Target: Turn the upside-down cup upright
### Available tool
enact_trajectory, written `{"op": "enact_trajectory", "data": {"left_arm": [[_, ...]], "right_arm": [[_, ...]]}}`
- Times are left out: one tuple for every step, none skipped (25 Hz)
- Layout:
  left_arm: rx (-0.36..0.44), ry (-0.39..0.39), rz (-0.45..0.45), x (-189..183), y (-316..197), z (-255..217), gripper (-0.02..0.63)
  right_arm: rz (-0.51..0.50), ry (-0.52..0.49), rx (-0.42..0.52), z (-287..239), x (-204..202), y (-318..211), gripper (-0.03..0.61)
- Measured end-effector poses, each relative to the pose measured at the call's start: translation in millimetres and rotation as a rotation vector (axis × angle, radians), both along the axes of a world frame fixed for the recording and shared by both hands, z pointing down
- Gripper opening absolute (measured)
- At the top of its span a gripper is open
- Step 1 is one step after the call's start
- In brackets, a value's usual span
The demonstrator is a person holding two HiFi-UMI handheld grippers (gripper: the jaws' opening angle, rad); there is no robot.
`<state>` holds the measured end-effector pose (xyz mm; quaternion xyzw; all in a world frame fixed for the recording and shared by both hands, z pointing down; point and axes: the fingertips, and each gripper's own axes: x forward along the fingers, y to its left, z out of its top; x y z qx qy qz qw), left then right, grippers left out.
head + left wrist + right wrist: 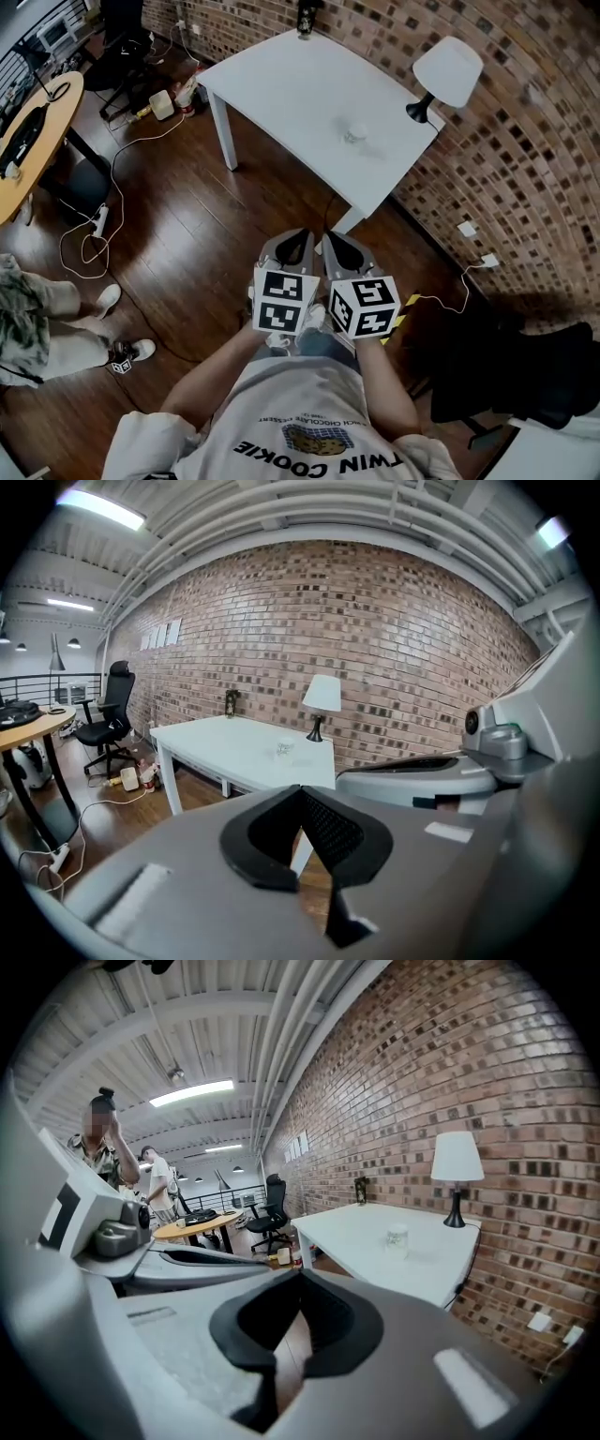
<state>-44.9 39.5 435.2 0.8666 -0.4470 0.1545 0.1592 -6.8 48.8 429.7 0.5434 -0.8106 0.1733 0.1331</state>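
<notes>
Upper centre of the head view, the white table (pixel 281 94) stands against the brick wall (pixel 525 187), and the cup (pixel 354 132) sits on its top, toward the end with the lamp (pixel 446 73). It is a small pale thing, alone on the bare surface and clear of the table's edges. Both gripper views show it too, right of centre in the right one and just left of centre in the left, but in each it is too small and soft to tell whether its mouth faces up or down.

Lower centre of the head view, the left gripper (pixel 300 236) and the right gripper (pixel 335 240) sit side by side just in front of the person's chest, over the wooden floor (pixel 187 244) and well apart from the table. Each gripper's own view shows its dark pads brought together at the tips with nothing between them, only floor and table behind. Both tools are clenched on nothing.

So the pictures do not settle how far along the job is. A cup standing alone on the table, with two closed grippers held back from it, would fit a cup waiting upside down to be turned. It would equally fit one already set upright and left there. Neither gripper touches the cup.
</notes>
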Motion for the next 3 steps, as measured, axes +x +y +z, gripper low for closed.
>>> {"op": "enact_trajectory", "data": {"left_arm": [[-0.001,0.001,0.003,2.6,3.8,0.3,0.003],[-0.003,0.002,0.007,5.2,7.8,0.8,0.003],[-0.005,0.003,0.011,7.8,11.9,1.5,0.005]], "right_arm": [[0.002,-0.001,-0.003,0.5,2.0,3.7,0.003],[0.005,-0.002,-0.006,1.3,4.1,7.7,0.003],[0.007,-0.003,-0.010,2.2,6.2,11.7,0.003]]}}
